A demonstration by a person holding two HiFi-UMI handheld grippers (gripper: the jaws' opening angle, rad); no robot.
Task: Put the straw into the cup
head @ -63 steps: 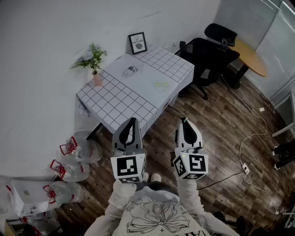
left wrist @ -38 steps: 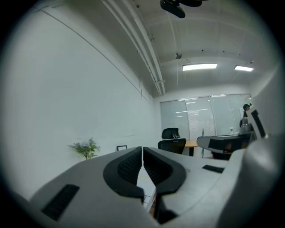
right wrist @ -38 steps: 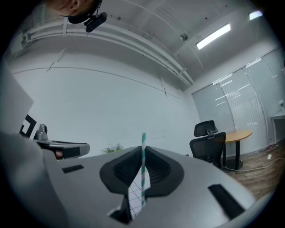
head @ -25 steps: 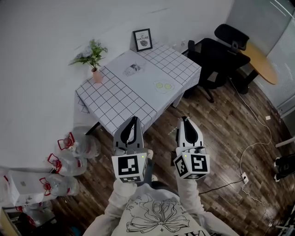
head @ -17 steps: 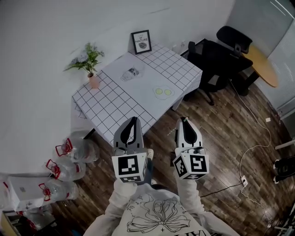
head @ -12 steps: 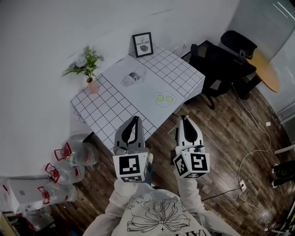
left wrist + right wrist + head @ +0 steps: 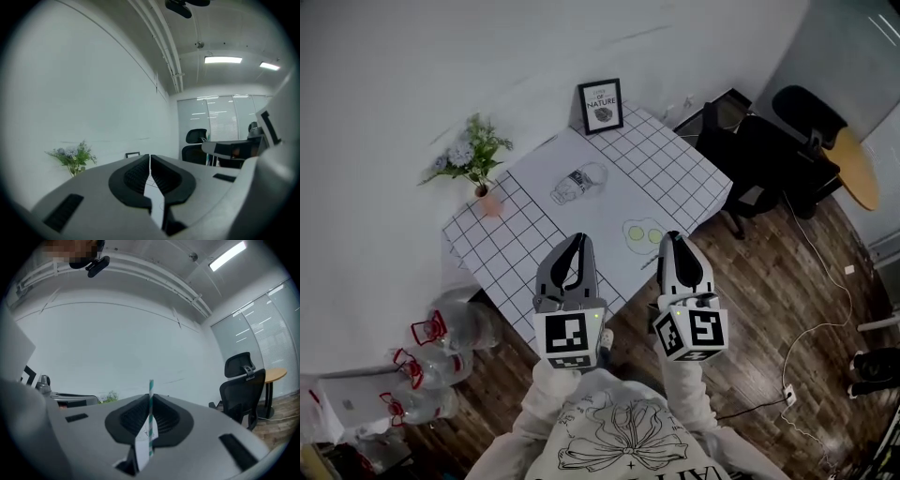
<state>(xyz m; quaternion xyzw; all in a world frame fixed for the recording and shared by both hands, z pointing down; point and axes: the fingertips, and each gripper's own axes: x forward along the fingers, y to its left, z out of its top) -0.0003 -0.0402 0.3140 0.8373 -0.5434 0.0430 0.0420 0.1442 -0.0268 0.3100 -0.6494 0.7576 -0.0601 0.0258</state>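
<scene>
A clear cup [image 7: 579, 180] with a dark band sits mid-table on the grid-patterned cloth [image 7: 511, 246]; whether it stands or lies I cannot tell. My right gripper [image 7: 673, 237] hovers over the table's near edge, shut on a green-and-white striped straw [image 7: 150, 414]. The straw pokes up past the jaw tips of the right gripper [image 7: 151, 397]. My left gripper [image 7: 576, 240] hangs beside it over the same edge. In its own view the left gripper [image 7: 150, 157] is shut with nothing between its jaws. The cup lies well beyond both grippers.
A potted plant [image 7: 474, 161] stands at the table's left corner and a framed picture [image 7: 601, 104] leans against the wall. Two pale green discs [image 7: 644, 231] lie near the right gripper. Black office chairs [image 7: 769, 155] stand to the right, plastic bags [image 7: 431, 347] on the floor at left.
The person has walked toward the table: it has slid closer in the head view, and both grippers now hang over its near edge. Both jaws stay as they were.
</scene>
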